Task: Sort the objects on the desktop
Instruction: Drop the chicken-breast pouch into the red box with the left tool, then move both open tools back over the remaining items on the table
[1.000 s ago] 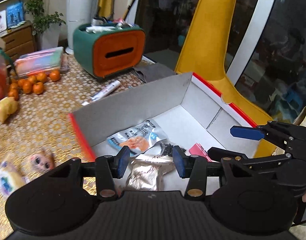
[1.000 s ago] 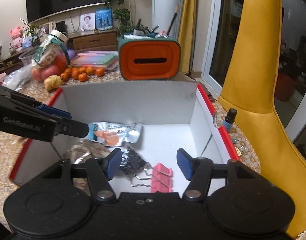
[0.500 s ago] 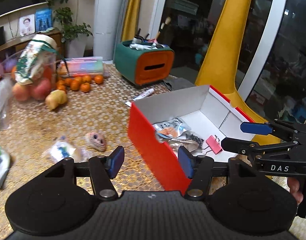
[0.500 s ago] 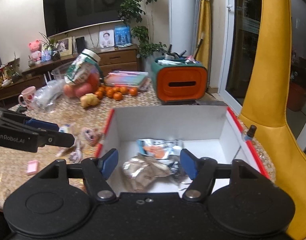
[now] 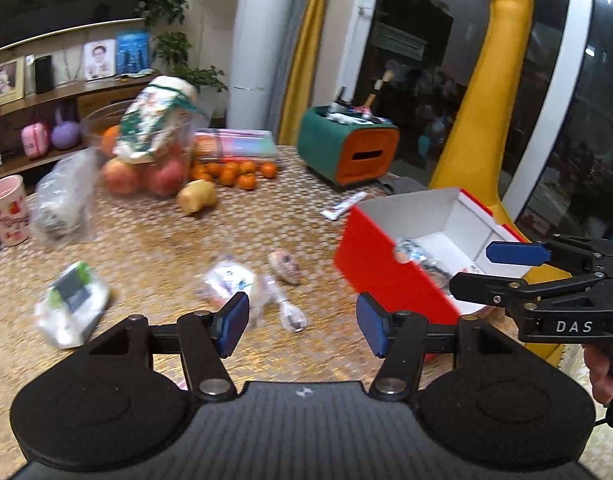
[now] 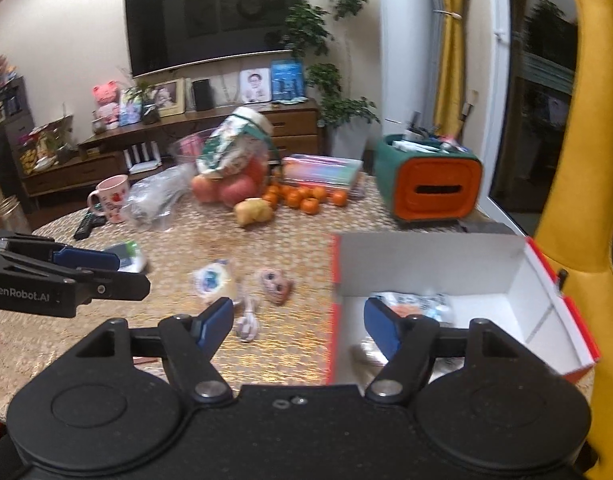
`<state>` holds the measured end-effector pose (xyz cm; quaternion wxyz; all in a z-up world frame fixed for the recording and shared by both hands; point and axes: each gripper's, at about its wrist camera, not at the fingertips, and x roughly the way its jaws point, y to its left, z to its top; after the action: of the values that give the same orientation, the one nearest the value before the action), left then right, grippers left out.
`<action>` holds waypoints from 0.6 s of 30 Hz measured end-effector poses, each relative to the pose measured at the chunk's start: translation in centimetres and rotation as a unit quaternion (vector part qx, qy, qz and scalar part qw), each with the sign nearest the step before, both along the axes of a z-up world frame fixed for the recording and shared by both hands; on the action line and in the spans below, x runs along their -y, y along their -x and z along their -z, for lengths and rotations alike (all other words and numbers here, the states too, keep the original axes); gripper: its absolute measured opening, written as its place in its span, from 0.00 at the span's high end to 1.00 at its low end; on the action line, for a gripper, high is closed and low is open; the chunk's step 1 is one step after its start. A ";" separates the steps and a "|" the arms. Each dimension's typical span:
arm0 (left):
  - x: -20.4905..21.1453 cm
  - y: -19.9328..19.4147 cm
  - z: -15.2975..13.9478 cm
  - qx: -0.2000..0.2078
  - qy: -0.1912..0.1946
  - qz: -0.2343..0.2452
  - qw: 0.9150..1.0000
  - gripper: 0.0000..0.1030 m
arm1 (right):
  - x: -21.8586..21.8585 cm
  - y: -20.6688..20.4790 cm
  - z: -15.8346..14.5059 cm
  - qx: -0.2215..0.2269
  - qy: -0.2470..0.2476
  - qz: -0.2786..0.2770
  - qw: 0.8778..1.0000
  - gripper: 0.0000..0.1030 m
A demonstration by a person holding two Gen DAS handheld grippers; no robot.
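A red box [image 5: 386, 268] with white inner walls [image 6: 426, 264] stands on the right of the table and holds a snack packet [image 6: 410, 304] and other small items. Left of it lie a pink face-shaped toy [image 5: 284, 266], a small round packet [image 5: 230, 280], a white cable [image 5: 286, 312] and a green-and-white packet [image 5: 72, 300]. My left gripper [image 5: 302, 326] hangs open above the cable with nothing between its pads. My right gripper [image 6: 297, 322] is over the box's left wall; its jaws are opening and are empty.
A green and orange organiser [image 5: 346, 148] stands at the back, with a white tube [image 5: 344, 205] in front of it. A fruit bowl [image 5: 154, 152], several oranges [image 5: 234, 170] and a pink mug [image 5: 8, 210] fill the far left. A yellow chair [image 6: 578, 200] flanks the box.
Both grippers have drawn back and upward from inside the box, and their jaws have widened. The left one has swung left, bringing the loose items on the table into view.
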<state>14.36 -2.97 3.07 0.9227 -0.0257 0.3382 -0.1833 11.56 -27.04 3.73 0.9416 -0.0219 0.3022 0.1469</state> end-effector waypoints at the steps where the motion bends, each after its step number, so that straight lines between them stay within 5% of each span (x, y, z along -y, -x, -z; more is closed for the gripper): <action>1: -0.8 0.2 0.1 0.000 0.001 -0.005 1.000 0.44 | -0.6 0.2 0.0 0.001 0.002 -0.004 1.000 0.30; 14: -9.1 2.2 1.5 0.012 -0.012 -0.056 0.998 0.44 | -7.6 0.9 0.7 -0.002 -0.002 -0.032 0.999 0.27; 18: -11.0 2.5 2.1 0.011 -0.006 -0.068 0.998 0.34 | -9.4 1.1 1.1 0.000 -0.001 -0.046 0.999 0.25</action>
<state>11.91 8.06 0.95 0.9370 -0.0409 0.3261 -0.1187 10.48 -17.63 2.58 0.9338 -0.0346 0.3011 0.1903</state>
